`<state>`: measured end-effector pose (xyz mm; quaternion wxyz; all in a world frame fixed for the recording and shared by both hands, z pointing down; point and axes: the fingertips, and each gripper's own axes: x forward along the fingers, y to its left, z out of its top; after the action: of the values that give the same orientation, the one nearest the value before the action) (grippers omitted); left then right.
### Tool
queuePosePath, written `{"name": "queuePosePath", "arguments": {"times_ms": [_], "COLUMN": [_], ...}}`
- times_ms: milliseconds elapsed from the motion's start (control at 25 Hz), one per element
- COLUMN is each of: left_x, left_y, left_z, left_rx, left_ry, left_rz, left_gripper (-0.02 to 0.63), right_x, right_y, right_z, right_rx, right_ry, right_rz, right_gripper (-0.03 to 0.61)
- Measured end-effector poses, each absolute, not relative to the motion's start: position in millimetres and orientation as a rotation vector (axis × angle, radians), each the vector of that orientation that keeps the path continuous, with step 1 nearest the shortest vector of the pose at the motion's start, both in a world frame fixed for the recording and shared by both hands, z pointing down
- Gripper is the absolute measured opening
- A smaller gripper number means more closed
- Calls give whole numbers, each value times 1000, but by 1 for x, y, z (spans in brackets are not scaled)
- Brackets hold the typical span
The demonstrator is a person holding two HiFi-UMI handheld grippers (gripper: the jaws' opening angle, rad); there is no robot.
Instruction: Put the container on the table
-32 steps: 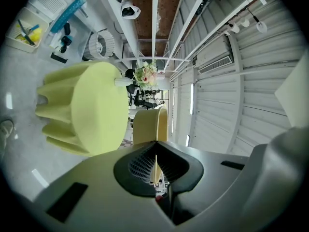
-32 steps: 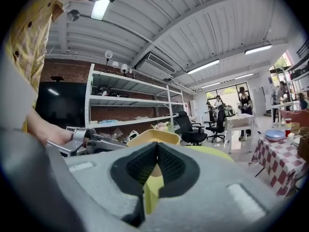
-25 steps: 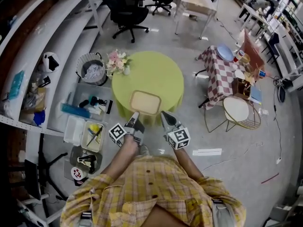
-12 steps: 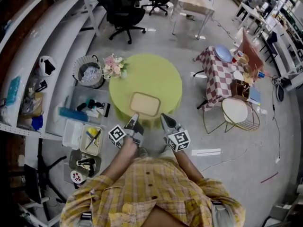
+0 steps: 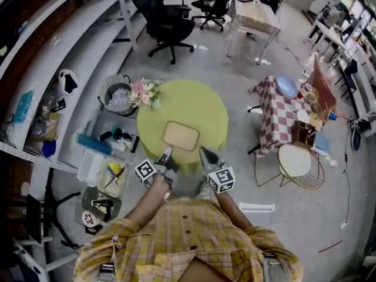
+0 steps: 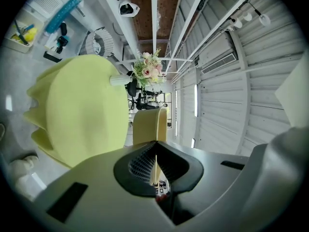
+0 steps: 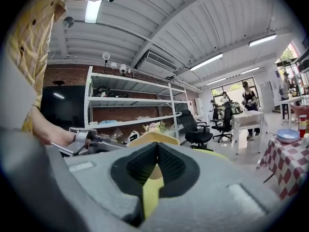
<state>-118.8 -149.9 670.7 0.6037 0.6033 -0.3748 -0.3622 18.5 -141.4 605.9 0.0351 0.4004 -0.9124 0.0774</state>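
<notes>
A beige, tray-like container (image 5: 181, 136) with rounded corners hangs over the near half of the round green table (image 5: 200, 101). My left gripper (image 5: 166, 155) is shut on its near left rim and my right gripper (image 5: 204, 155) on its near right rim. In the left gripper view the container's thin wall (image 6: 150, 124) runs between the shut jaws of the left gripper (image 6: 155, 145), with the green table (image 6: 82, 110) to the left. In the right gripper view the container (image 7: 150, 138) shows as a beige edge just past the right gripper (image 7: 155, 148). Whether its base touches the cloth cannot be told.
A vase of flowers (image 5: 144, 93) stands at the table's far left edge, beside a wire bin (image 5: 115, 91). Floor boxes (image 5: 108, 172) and long shelves (image 5: 53, 69) lie left. A checked table (image 5: 281, 113) and a round wire stool (image 5: 294, 160) stand right. Office chairs (image 5: 167, 22) are beyond.
The head view has shifted, so the table and container sit slightly lower in the picture. Both grippers keep the same hold on the container's near rim.
</notes>
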Motion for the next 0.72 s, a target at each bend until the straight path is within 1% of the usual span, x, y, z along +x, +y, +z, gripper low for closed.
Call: {"name": "queuePosePath", "arguments": {"times_ms": [320,720], "left_x": [-89,-59], "left_y": [-186,-216], "left_z": [676,682], "left_rx": [1365,1318], "left_ry": [-923,-991], "left_rz": [-872,-913], "left_gripper": [14,14], "right_x": [47,69], "right_y": [-189,-217], "right_z": [607,610], "right_rx": [1161,1034], "right_ry": [-2835,-2884], "right_rz": [234,246], "right_gripper": [-3,-3]}}
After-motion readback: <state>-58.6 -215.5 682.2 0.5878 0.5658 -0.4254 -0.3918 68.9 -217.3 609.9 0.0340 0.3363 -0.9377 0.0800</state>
